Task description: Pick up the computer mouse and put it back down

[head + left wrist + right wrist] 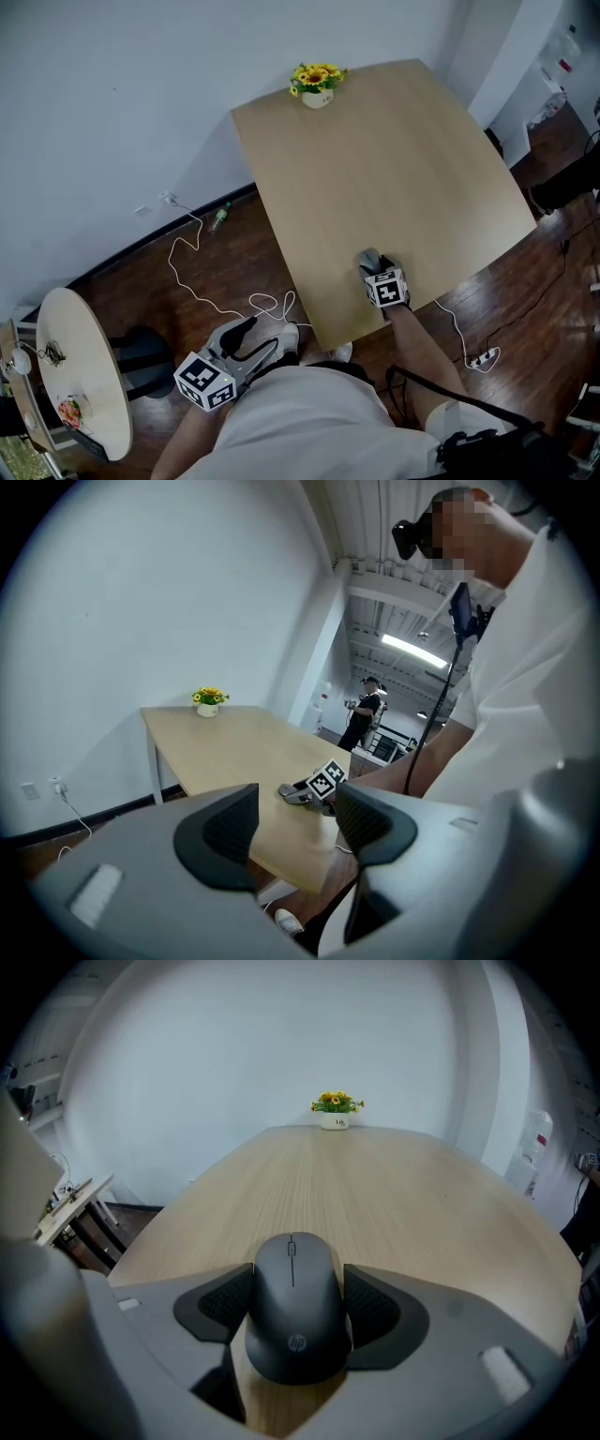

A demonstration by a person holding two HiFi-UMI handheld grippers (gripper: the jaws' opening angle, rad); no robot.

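A dark grey computer mouse [295, 1307] rests on the light wooden table [375, 159] near its front edge. My right gripper [298, 1288] is shut on it, one pad pressed to each side. From the head view the mouse [368, 258] shows just ahead of the right gripper [375, 269] and its marker cube. My left gripper [253, 345] hangs off the table to the left, above the floor. In the left gripper view its jaws [295, 832] stand open with nothing between them, looking across at the right gripper [305, 794] on the table.
A small pot of yellow flowers [317, 84] stands at the table's far edge. A round side table [80, 366] sits at the lower left. White cables [202, 295] and a power strip [483, 357] lie on the dark wood floor. Another person [361, 714] stands far behind.
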